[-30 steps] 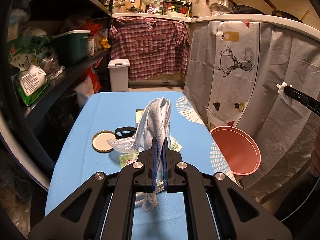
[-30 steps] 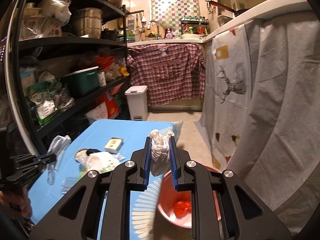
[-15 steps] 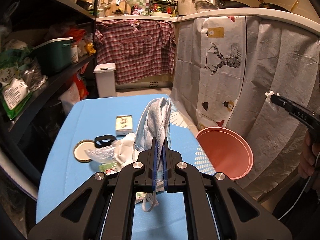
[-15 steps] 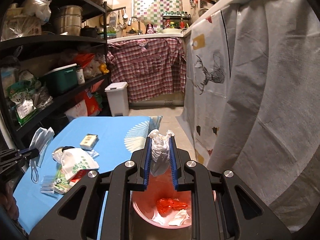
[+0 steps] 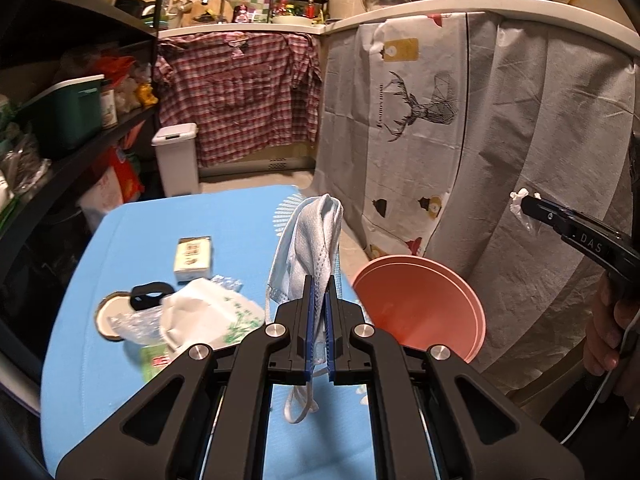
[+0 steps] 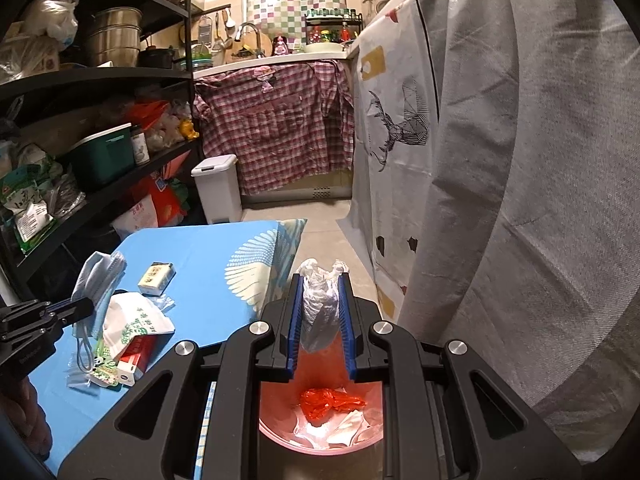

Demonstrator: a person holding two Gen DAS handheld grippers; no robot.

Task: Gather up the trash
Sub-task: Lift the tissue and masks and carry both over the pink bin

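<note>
Right hand-held gripper is pinching a crumpled clear plastic wad between nearly closed blue pads, hanging directly above the pink bin at 6 o'clock in its own view. Left hand-held gripper is clamping a pale blue face mask with its pads almost touching, ear loops dangling below, over the blue surface; the bin is sitting at its 3 o'clock, beside the surface edge. Judgement: task is partway done. The bin is already holding a red plastic scrap and white paper, and two more pieces are in hand but not yet dropped. Remaining on the surface: a white printed bag, a small carton, a round lid, a black ring and clear wrappers. Room is looking like a narrow kitchen: dark shelving at 9 o'clock, a white pedal bin and hanging plaid shirt at 12 o'clock, grey sheeting at 3 o'clock.
</note>
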